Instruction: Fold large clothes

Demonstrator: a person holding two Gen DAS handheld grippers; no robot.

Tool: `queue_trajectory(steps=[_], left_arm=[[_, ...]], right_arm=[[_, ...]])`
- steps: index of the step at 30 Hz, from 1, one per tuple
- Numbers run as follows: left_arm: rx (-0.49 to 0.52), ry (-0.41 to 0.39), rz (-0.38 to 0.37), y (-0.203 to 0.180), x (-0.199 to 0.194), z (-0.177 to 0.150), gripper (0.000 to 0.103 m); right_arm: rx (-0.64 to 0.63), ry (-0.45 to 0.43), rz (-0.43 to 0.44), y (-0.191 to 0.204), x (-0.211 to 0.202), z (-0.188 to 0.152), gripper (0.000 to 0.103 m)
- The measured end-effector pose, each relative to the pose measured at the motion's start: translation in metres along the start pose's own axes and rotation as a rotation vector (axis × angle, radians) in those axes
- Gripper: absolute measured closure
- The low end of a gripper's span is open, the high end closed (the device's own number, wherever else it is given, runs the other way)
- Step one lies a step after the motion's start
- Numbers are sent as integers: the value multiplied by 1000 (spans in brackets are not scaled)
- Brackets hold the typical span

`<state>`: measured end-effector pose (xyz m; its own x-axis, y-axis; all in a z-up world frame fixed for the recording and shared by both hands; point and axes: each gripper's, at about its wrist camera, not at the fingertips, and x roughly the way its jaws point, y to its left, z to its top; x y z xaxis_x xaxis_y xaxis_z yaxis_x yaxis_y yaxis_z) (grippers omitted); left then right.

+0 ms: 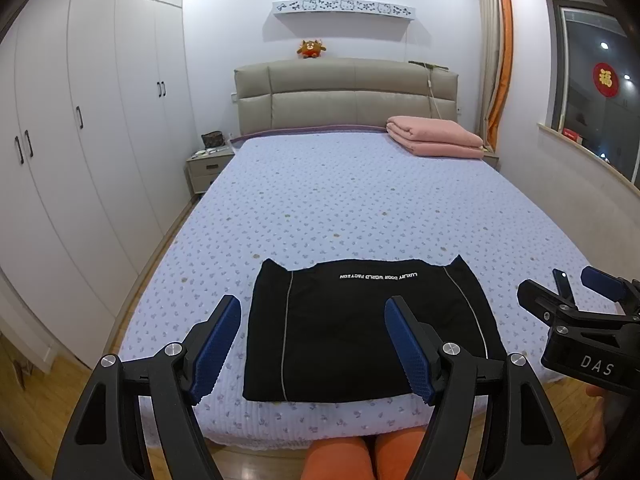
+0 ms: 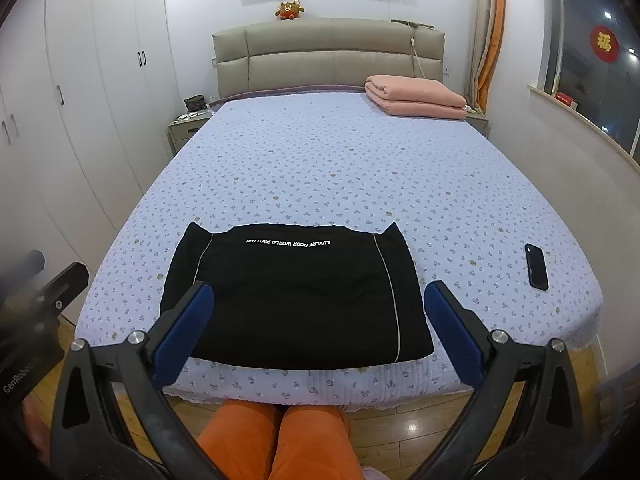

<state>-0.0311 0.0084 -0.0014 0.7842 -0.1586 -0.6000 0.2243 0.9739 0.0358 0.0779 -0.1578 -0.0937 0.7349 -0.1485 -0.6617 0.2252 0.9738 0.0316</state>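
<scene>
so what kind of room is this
A home bedroom, most likely: a wide bed with a floral lilac quilted cover, a padded beige headboard, and tall white wardrobe doors along the left wall.

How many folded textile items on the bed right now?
2. The black garment lies folded flat at the near foot edge, white lettering facing the headboard. The pink blanket sits folded at the far right corner by the headboard. Nothing else seems hidden.

garment on bed near edge | phone right | blanket far right
</scene>
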Motion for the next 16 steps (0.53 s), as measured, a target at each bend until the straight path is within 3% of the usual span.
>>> queue_trajectory(steps=[16], left_arm=[[-23, 28, 13, 7, 13, -4, 27]], right_arm=[[-1, 15, 8, 3, 4, -3, 0]])
